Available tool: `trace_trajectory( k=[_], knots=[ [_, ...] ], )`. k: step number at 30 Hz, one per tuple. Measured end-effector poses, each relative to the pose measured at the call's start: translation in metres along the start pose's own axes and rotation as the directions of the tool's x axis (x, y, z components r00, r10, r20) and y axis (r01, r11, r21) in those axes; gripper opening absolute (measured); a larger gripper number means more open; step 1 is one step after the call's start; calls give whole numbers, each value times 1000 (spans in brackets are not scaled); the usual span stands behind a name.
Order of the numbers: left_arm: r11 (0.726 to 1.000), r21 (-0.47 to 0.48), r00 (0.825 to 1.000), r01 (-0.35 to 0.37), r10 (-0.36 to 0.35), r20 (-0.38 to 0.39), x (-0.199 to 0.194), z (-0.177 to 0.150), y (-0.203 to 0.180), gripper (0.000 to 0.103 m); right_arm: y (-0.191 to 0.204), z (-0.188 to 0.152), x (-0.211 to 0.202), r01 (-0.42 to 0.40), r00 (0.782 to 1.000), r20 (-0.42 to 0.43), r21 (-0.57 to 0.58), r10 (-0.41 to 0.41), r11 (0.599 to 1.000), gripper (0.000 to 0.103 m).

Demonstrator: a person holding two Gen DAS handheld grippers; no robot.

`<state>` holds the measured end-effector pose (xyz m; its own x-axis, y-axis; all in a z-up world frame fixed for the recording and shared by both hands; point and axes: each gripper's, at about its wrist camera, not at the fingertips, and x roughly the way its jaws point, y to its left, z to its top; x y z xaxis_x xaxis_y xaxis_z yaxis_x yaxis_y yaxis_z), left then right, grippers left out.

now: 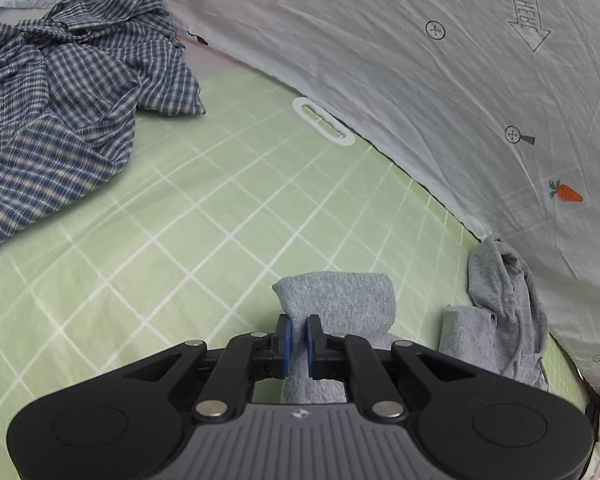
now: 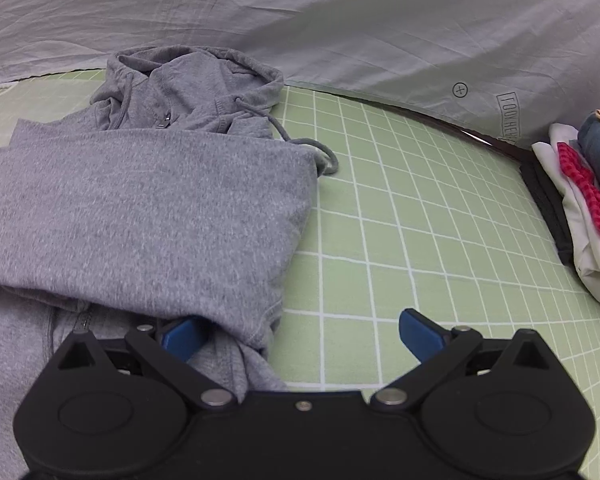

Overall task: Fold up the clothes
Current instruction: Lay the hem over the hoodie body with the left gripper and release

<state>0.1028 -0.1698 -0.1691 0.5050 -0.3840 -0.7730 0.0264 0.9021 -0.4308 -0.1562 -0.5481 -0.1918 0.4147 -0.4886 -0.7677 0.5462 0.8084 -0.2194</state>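
left claw (image 1: 299, 340) is pinched on a fold of the grey hoodie (image 1: 340, 304) | right claw (image 2: 304, 340) is spread wide, its left pad tucked under the hoodie's near edge | hoodie (image 2: 140, 208) is laid on the green checked bed sheet (image 2: 420, 240) | checked shirt (image 1: 60, 100) is crumpled far left | folded clothes stack (image 2: 580, 208) is seen at far right

- The left wrist view looks low and forward along the left gripper (image 1: 299, 338), close over the green checked sheet (image 1: 220, 216), facing the pale quilt (image 1: 420, 60) that rises behind it.
- The right wrist view looks forward along the right gripper (image 2: 300, 336), equally near that sheet, facing the same quilt.
- Both views share the sheet, the quilt and the grey hoodie (image 2: 140, 200); the quilt's carrot print (image 1: 566, 192) appears in both.
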Motion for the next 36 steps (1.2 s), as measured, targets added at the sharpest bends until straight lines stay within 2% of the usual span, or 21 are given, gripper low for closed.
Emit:
trace_trajectory(
  k=[5,8,12,13,16,20,23,26,29,31,36],
  knots=[
    [999,-6,998,-37,36,-47,14,-9,7,14,4,1,5,-15,1000,-26,-22,14,1000,103],
    [998,26,996,-65,66,-52,16,-12,6,16,2,2,6,-17,999,-34,-11,16,1000,103],
    [991,75,994,-109,110,-12,3,-13,1,28,0,4,0,-9,1000,-28,1,9,1000,103],
    [988,91,992,-123,124,1,-1,-13,-2,35,-3,6,-4,1,1000,-15,8,-1,1000,103],
    [978,161,991,-134,128,46,-13,-15,-14,42,-14,14,-21,16,999,47,56,-18,998,103],
    [948,311,998,-68,68,12,-8,-25,-43,47,-33,23,-35,-12,995,100,173,-5,985,103],
    [905,423,998,-49,62,-17,3,-41,-64,47,-41,27,-39,-35,993,115,220,10,975,103],
    [859,509,996,-55,82,-29,16,-55,-81,48,-41,26,-40,-28,994,113,224,3,974,103],
    [836,542,993,-86,117,-24,27,-62,-85,52,-40,23,-36,-21,996,88,224,1,974,103],
    [827,554,992,-92,124,-20,29,-64,-85,54,-40,22,-35,-17,997,77,227,0,974,103],
    [843,532,994,-84,109,-15,30,-66,-81,59,-41,22,-29,-5,999,53,231,-7,973,103]
  ],
)
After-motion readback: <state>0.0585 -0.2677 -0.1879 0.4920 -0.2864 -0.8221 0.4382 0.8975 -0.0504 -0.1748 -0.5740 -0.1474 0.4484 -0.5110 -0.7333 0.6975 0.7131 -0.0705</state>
